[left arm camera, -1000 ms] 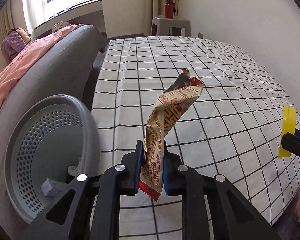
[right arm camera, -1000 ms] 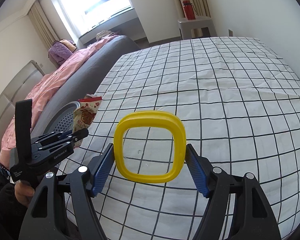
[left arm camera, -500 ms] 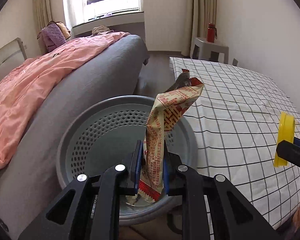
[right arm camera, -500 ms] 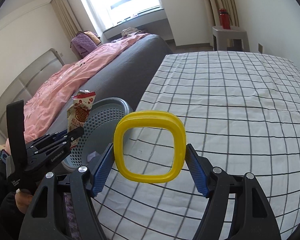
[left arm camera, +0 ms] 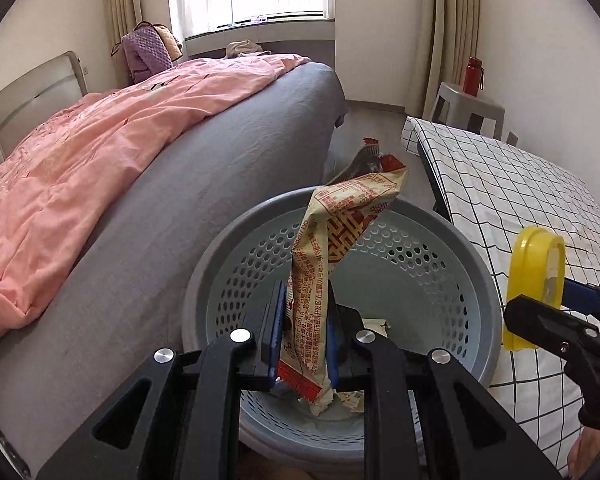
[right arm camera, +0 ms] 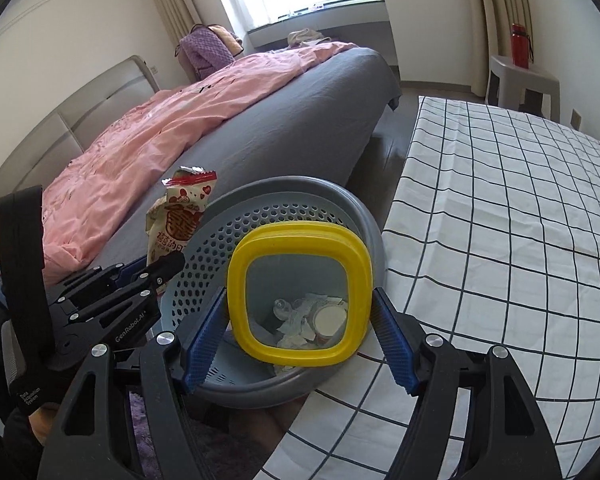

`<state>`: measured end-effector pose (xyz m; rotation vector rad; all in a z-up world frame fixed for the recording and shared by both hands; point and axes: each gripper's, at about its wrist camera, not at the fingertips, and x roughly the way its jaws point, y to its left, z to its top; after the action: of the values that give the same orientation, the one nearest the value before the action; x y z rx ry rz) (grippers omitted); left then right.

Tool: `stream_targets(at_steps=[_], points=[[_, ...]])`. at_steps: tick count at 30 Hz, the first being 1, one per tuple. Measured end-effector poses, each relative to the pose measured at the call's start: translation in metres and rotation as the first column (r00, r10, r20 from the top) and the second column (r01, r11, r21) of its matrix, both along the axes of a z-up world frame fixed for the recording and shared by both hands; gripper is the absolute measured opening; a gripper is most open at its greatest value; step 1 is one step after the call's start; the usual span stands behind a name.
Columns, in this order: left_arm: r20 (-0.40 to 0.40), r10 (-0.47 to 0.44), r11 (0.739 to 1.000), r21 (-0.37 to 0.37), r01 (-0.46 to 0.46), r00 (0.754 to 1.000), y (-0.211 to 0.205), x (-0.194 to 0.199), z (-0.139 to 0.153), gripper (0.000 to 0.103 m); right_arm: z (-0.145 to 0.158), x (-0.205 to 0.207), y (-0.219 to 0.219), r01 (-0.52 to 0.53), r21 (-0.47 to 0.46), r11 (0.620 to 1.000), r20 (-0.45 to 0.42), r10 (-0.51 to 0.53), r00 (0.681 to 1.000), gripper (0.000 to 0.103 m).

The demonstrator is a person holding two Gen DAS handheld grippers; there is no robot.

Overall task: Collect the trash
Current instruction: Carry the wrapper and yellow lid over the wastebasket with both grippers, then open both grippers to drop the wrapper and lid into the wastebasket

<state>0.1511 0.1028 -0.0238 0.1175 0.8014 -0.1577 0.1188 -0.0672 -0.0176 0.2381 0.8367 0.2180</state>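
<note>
My left gripper (left arm camera: 303,340) is shut on a red-and-cream snack wrapper (left arm camera: 332,248), which stands up over the grey perforated trash basket (left arm camera: 472,280). From the right wrist the same left gripper (right arm camera: 168,268) and wrapper (right arm camera: 180,220) sit at the basket's left rim. Between the blue pads of my right gripper (right arm camera: 300,320) is a yellow square-rimmed lid (right arm camera: 296,252) with a clear middle, gripped by its sides above the basket (right arm camera: 284,196). Crumpled paper and a small round lid (right arm camera: 332,318) lie at the basket's bottom. The left wrist view shows the yellow lid (left arm camera: 534,268) edge-on at the right.
A bed with grey cover (left arm camera: 204,184) and pink quilt (left arm camera: 80,168) runs along the left of the basket. A table under a white black-checked cloth (right arm camera: 500,220) borders it on the right. A red bottle (right arm camera: 520,46) stands on a stool by the far wall.
Both grippers have swung left from above the checked cloth to over the basket, carrying the wrapper and the yellow lid. Neither grip has changed.
</note>
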Motion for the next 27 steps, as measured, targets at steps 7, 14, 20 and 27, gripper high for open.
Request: stream_targets(at_steps=[7,14,20,27], points=[[-0.015,-0.004,1.0,-0.008,0.004,1.0,0.005,0.02,-0.002,0.017,0.002,0.014,0.009,-0.001,-0.022,1.0,0.012,0.001,1.0,0.069],[-0.068,-0.01,1.0,-0.024,0.008,0.998,0.011,0.024,-0.017,0.017,-0.011,0.025,0.008,0.013,-0.008,1.0,-0.018,-0.013,1.0,0.069],[-0.078,-0.001,1.0,-0.026,-0.001,0.997,0.012,0.025,-0.02,0.017,-0.015,0.031,0.009,0.015,-0.001,1.0,-0.024,-0.015,1.0,0.069],[-0.066,0.026,0.999,-0.039,-0.028,0.997,0.019,0.024,-0.016,0.036,-0.012,0.031,0.012,0.015,-0.009,1.0,-0.004,-0.015,1.0,0.076]])
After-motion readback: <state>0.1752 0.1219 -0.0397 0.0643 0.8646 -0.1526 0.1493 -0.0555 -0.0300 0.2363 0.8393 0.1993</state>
